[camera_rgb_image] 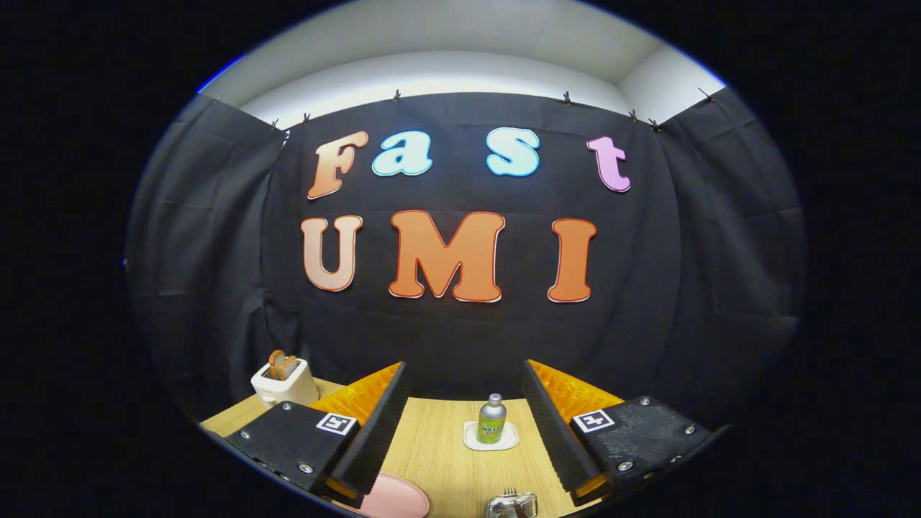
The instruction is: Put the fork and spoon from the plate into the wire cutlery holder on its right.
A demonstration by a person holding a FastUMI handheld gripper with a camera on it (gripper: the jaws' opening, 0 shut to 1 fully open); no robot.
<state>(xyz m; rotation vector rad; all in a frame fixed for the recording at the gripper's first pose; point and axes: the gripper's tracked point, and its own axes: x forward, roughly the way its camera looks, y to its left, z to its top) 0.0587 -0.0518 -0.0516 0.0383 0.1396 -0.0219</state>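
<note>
Fingers (388, 424) of my gripper (464, 424) stand wide apart over the wooden table (439, 460), holding nothing. Below them I see a pink plate's (396, 498) edge and the wire cutlery holder (512, 505) with fork tines inside; beyond, a green bottle (492, 420).

Toaster (285, 383) (bread inside), bottle (492, 421) on white coaster (468, 439), wooden table (432, 446).

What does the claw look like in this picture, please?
The claw has two long flat fingers with finely ribbed inner faces, wide apart. Each is fixed on a dark block with several round screws and a square white tag bearing a black pattern. Behind each finger is a bumpy orange part. No cables are visible.
</note>
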